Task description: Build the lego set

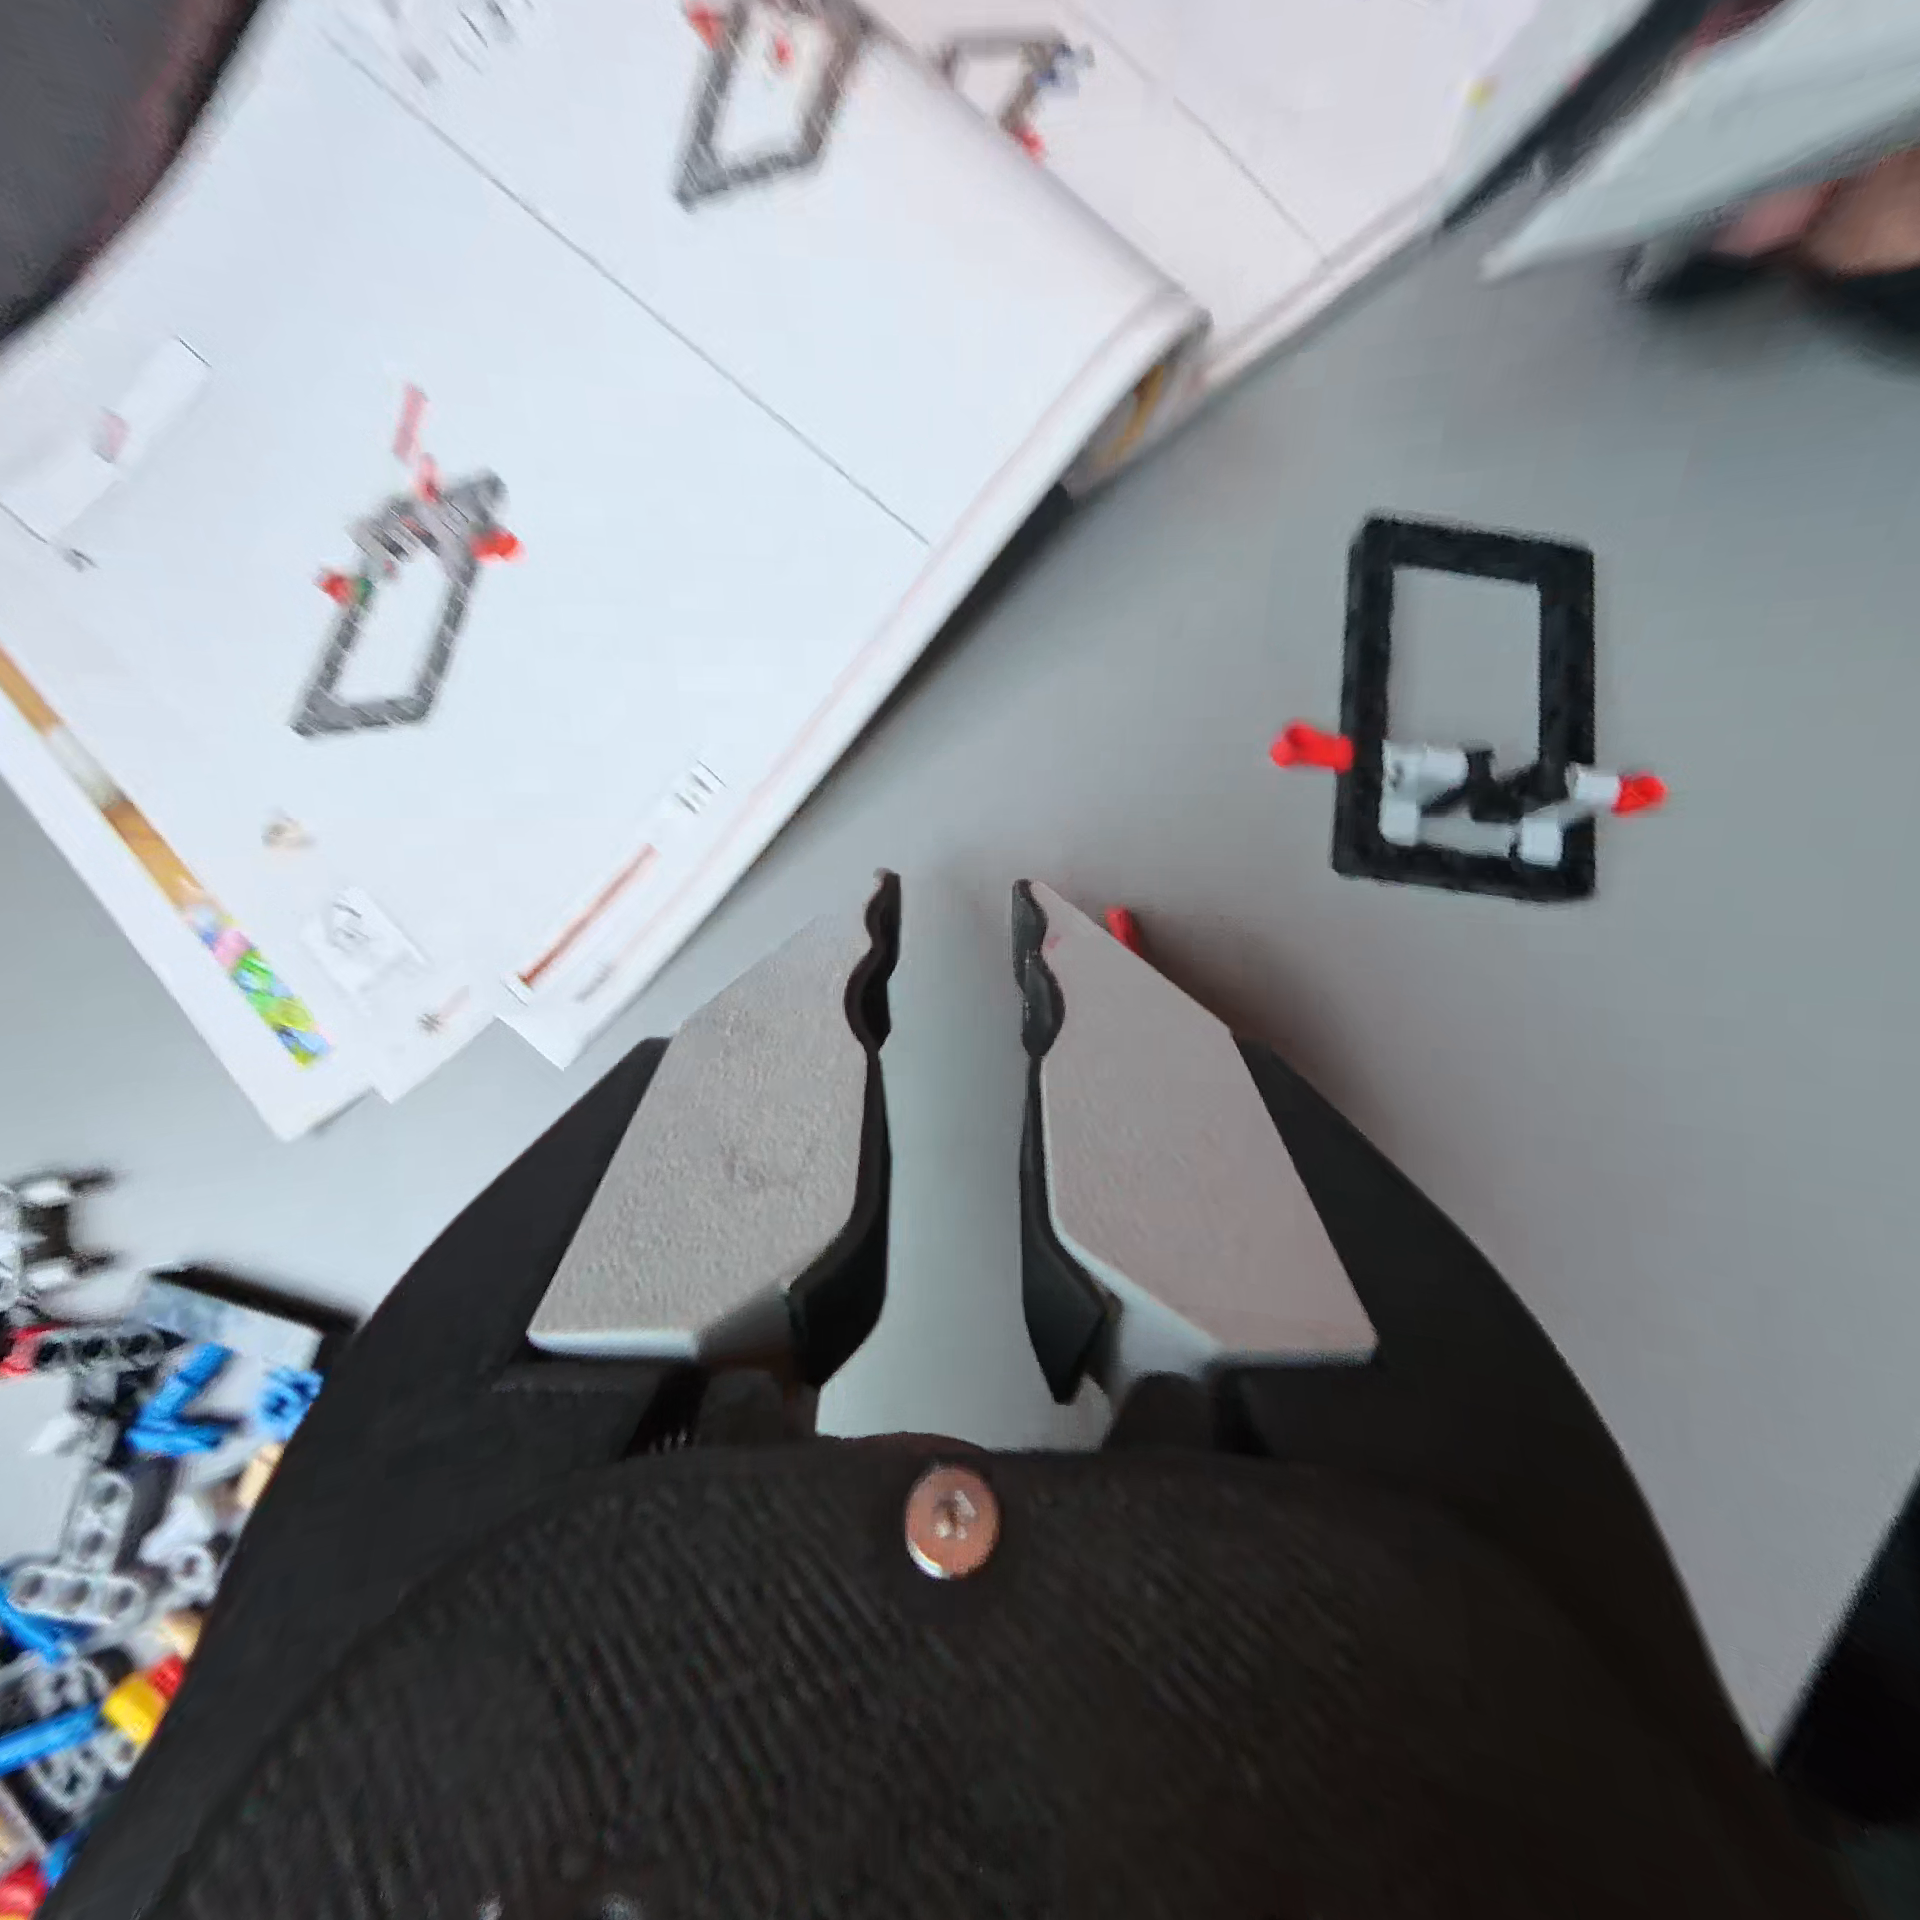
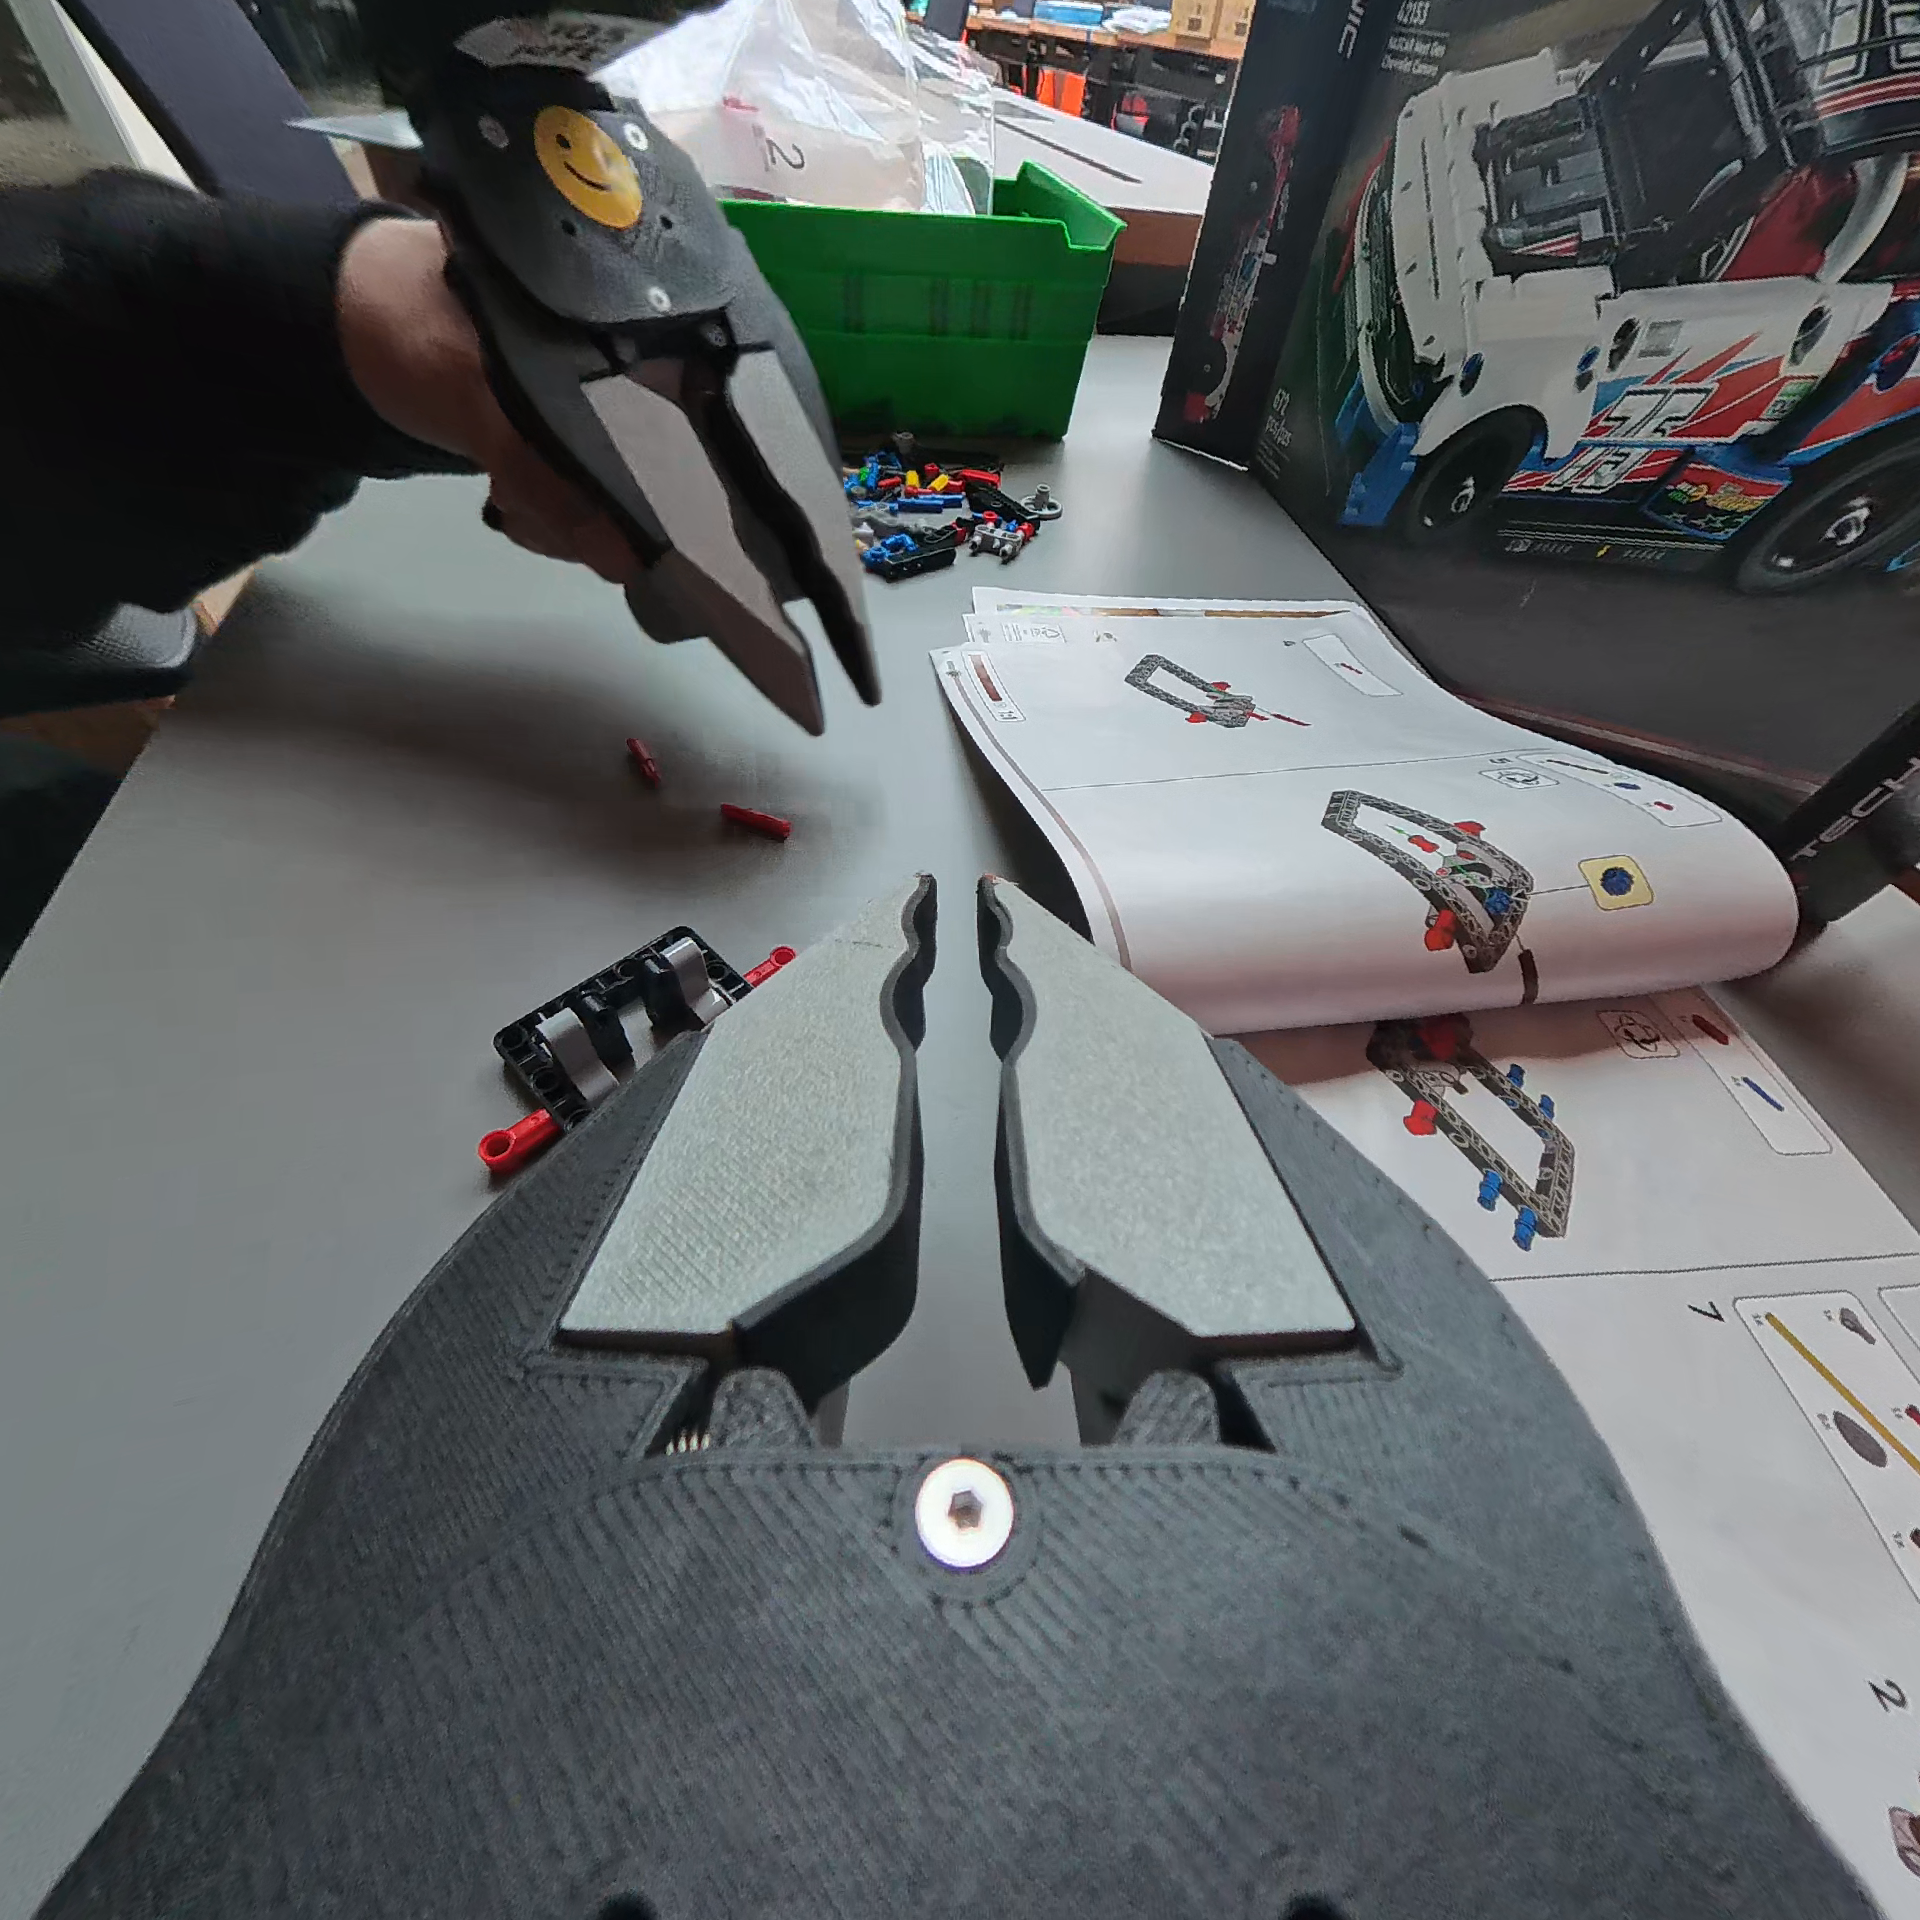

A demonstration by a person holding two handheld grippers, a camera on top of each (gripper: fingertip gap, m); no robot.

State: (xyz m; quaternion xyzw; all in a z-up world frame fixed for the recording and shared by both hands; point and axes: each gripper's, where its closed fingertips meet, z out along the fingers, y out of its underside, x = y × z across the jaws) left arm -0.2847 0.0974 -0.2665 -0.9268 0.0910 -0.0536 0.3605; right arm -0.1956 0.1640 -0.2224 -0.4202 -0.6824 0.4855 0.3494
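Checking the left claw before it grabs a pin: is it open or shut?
Open. The left claw shows bare table between its fingertips and holds nothing.

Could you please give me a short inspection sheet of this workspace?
Surface: grey table.
Job's things: black frame with grey and red parts lying flat; two loose red pins; open instruction booklet.
Clutter: loose piece pile, green bin, set box.
Grippers: left gripper and right gripper open, empty.
Cables: nothing seen.
Surroundings: more tables behind.
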